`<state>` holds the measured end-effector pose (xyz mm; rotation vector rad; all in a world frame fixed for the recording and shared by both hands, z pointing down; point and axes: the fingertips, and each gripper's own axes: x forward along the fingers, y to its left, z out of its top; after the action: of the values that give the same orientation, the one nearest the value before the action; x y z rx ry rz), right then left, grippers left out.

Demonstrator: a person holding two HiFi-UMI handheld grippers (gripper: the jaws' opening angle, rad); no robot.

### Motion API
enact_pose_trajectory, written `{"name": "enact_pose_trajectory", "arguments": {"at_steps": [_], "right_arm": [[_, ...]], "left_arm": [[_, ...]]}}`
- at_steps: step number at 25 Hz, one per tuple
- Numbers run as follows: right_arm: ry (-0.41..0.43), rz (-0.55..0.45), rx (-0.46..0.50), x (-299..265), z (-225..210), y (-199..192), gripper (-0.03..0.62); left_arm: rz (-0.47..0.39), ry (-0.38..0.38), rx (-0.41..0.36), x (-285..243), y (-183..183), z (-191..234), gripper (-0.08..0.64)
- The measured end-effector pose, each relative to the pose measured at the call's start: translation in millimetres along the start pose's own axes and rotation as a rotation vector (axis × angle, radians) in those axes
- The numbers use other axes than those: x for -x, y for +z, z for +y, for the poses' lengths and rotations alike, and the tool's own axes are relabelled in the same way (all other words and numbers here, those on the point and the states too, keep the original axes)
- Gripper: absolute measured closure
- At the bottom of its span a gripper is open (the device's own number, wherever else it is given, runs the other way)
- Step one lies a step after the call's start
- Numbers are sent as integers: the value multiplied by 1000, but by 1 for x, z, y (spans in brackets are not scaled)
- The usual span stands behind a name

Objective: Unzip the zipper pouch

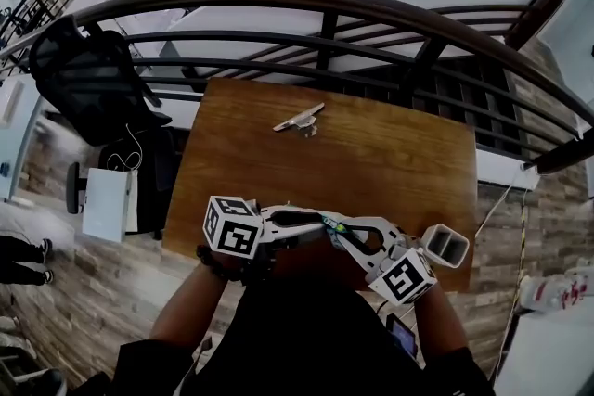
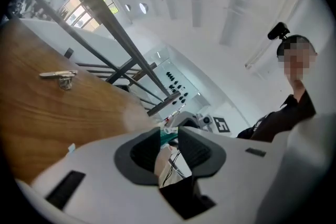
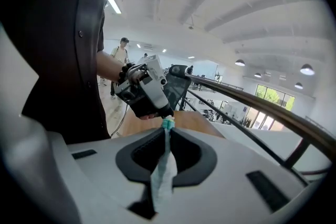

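Note:
I hold both grippers close to my body, over the near edge of the wooden table (image 1: 371,162). Between them hangs the small pale zipper pouch (image 1: 334,225). My right gripper (image 3: 167,131) is shut on the pouch (image 3: 164,176), which runs edge-on through its jaws up to a teal zipper end (image 3: 168,123). My left gripper (image 1: 320,220) comes in from the left and meets that end. In the left gripper view the teal end (image 2: 169,136) fills the narrow gap at the tips of the left gripper (image 2: 169,132). Pale fabric (image 2: 164,161) lies along one pad.
A small metal clip-like piece (image 1: 299,119) lies at the far middle of the table, also seen as the metal piece (image 2: 60,76). A dark curved railing (image 1: 325,5) runs behind the table. A black chair (image 1: 93,79) stands at the left.

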<state>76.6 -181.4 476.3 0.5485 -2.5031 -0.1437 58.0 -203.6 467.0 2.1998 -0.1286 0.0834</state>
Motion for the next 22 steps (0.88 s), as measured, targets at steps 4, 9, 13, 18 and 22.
{"name": "enact_pose_trajectory", "arguments": {"at_steps": [4,9,13,18,22], "right_arm": [[-14,31,79,-2,3,-2,566],[-14,61,135,-5,2,-7,568],[-9,85,166,-5,5,-13,568],[-5,108,184,-10,9,-15,568],[2,124,203,-15,13,-17,567]], "left_arm": [[38,47,5,-5,-8,5,449],[40,57,16,-9,-9,8,449],[64,62,31,-10,-12,7,467],[61,28,48,-4,-9,2,518],[73,9,41,-7,-12,-5,517]]}}
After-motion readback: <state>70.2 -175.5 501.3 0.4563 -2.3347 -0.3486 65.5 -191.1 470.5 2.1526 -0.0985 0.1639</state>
